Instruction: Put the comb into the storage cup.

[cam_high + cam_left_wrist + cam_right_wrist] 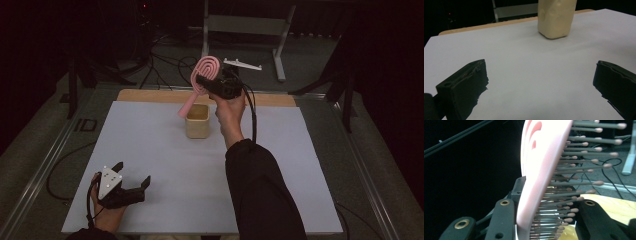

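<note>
Pink plastic fills the space between our right gripper's (pixel 212 82) black jaws: they are clamped on the head of a pink oval hairbrush (pixel 204 75) with looping cut-outs and grey, pink-tipped bristles (pixel 584 165). In the right gripper view one jaw lies against the smooth back of the brush and the other presses into the bristles. We hold the brush raised over the far part of the table, tilted, its slim handle (pixel 186 106) slanting down towards the rim of a small beige wooden cup (pixel 198 121) that stands on the white tabletop (pixel 165 165); whether the handle tip touches the cup we cannot tell.

Our left gripper (pixel 134 186) rests at the near left corner of the table, its jaws spread wide with bare white surface between them. In its view the cup (pixel 556 17) is cut off at the top.

Beyond the table, dark floor, loose cables and a grey metal stand (pixel 245 25) fade into shadow. On the floor at the table's left edge we read "ID" (pixel 85 125); no other writing is legible. The brush's top is cropped in the right gripper view.
</note>
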Action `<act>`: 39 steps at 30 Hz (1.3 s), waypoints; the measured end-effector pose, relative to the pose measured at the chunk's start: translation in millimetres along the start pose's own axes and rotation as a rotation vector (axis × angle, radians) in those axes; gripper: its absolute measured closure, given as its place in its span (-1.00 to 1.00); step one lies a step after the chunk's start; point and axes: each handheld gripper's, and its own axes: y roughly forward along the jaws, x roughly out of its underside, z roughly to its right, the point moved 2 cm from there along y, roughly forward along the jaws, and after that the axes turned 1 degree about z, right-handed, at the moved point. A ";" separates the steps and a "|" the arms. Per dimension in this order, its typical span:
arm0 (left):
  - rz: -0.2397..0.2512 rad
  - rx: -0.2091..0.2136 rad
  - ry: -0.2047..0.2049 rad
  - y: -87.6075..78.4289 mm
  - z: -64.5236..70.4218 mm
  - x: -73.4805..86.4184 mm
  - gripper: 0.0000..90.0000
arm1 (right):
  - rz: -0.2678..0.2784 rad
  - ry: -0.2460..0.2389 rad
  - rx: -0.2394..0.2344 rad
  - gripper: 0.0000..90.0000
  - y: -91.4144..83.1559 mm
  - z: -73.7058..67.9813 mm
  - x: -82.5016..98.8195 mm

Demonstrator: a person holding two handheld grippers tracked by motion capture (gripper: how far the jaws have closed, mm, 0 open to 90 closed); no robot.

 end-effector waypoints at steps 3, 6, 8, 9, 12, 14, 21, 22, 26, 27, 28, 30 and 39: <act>0.002 0.001 0.002 -0.2 0.5 -0.2 -1.00 | 0.005 0.000 0.007 0.42 -1.3 0.9 -0.3; 0.003 0.003 0.005 0.8 1.9 -0.5 -1.00 | 0.010 -0.006 0.022 0.42 -4.8 1.3 -2.3; 0.002 0.005 0.007 1.5 2.0 -0.6 -1.00 | 0.016 -0.006 0.026 0.42 -6.0 1.9 -3.4; 0.002 0.005 0.007 1.5 2.0 -0.6 -1.00 | 0.016 -0.006 0.026 0.42 -6.0 1.9 -3.4; 0.001 0.008 0.007 2.4 2.4 -0.6 -1.00 | 0.025 -0.004 0.037 0.42 -8.3 5.1 -4.9; 0.003 0.009 0.006 2.6 2.4 -0.8 -1.00 | 0.025 -0.003 0.045 0.42 -8.9 6.7 -4.9; 0.003 0.009 0.004 3.3 2.8 -1.1 -1.00 | 0.032 -0.008 0.070 0.42 -7.3 9.5 -4.3; 0.003 0.010 0.004 3.2 2.9 -1.0 -1.00 | 0.035 -0.011 0.073 0.42 -7.3 9.9 -4.3; 0.004 0.009 0.004 2.6 2.7 -1.2 -1.00 | 0.046 -0.010 0.087 0.42 -7.8 12.4 -3.4; 0.004 0.009 0.004 2.6 2.7 -1.2 -1.00 | 0.046 -0.010 0.087 0.42 -7.8 12.4 -3.4; 0.004 0.010 0.005 3.0 3.1 -1.2 -1.00 | 0.048 -0.005 0.094 0.42 -8.4 13.6 -2.6; 0.004 0.011 0.006 3.4 3.4 -1.3 -1.00 | 0.051 -0.008 0.100 0.42 -8.7 14.7 -2.0; 0.003 0.009 0.005 3.2 3.3 -0.9 -1.00 | 0.044 -0.015 0.114 0.42 -6.0 19.1 2.4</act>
